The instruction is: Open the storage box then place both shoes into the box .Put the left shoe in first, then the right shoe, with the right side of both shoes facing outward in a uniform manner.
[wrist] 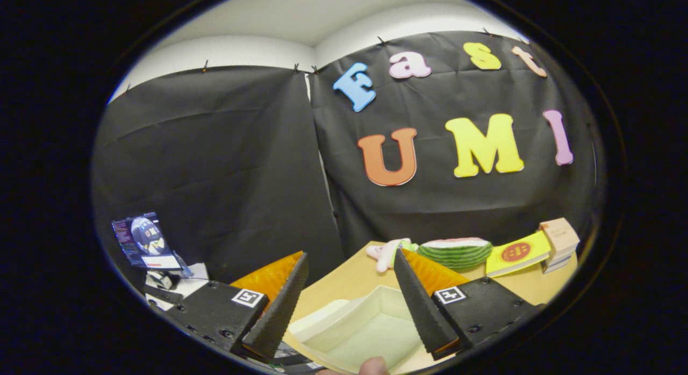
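Claw [349, 267] spread wide, nothing between its fingers; open storage box [355, 326] lying below the gap, interior bare; clutter lining the tabletop [349, 281] far edge at lower right: plush toy [384, 254], watermelon cushion [456, 252], yellow book [517, 254], small carton [560, 238]; fingertip [373, 366] at bottom centre.

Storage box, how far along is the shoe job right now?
Done: the storage box on the table looks open, its pale inside showing and holding no shoe. In hand: nothing; the gripper hangs above the box with jaws apart, and a fingertip shows at the near edge. Left: both shoes, left one first, then the right.
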A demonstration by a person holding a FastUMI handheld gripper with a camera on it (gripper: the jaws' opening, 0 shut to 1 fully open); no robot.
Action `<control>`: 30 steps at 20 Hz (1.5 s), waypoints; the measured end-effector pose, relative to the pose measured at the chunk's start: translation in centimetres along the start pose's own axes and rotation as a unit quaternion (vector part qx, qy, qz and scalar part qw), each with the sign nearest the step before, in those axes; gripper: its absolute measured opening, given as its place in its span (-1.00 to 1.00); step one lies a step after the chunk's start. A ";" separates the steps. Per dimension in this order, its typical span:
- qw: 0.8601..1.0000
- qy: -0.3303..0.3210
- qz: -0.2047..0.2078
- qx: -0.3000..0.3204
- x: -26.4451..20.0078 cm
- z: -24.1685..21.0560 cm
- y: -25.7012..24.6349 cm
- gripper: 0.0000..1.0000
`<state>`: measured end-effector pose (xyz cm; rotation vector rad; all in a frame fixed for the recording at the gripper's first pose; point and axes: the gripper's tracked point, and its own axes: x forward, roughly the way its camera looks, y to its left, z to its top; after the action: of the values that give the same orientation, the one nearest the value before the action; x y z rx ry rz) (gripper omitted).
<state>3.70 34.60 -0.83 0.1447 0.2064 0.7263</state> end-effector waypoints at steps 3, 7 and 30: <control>0.999 -0.017 -0.039 -0.027 -2.7 0.8 -2.6 1.00; 0.995 -0.006 -0.088 -0.038 -6.3 0.2 -6.9 1.00; 0.913 0.345 -0.197 0.090 -15.1 -24.2 -25.9 1.00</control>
<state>3.62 6.73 -27.50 0.0127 0.9548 0.3259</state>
